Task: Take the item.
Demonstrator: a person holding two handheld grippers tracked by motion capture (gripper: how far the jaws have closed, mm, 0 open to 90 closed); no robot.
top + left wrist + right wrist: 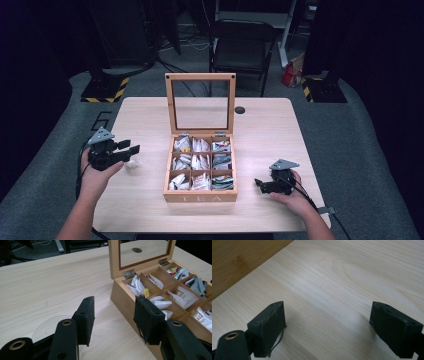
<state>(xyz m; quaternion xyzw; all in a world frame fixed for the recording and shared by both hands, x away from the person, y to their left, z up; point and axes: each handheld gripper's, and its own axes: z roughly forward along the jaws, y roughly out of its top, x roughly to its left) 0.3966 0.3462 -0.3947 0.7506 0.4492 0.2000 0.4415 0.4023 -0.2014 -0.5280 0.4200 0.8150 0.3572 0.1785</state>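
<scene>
An open wooden tea box [200, 196] stands mid-table, its glass lid [200, 102] upright at the back. Its compartments hold several tea bags [200, 161]. The left gripper [127, 148] hovers left of the box in the person's left hand, jaws open with nothing between them. In the left gripper view the gripper [114, 305] points past the box's near corner [117, 293], with tea bags [136, 286] to the right. A small white scrap [131, 163] lies on the table just under that gripper. The right gripper [260, 184] rests right of the box, open and empty; the same gripper [328, 307] shows over bare tabletop.
The light wood table [150, 120] has free room on both sides of the box. A dark round grommet [240, 110] sits at the back right. Beyond the table stands a black folding chair [242, 42]. The box's side wall [239, 262] is close to the right gripper.
</scene>
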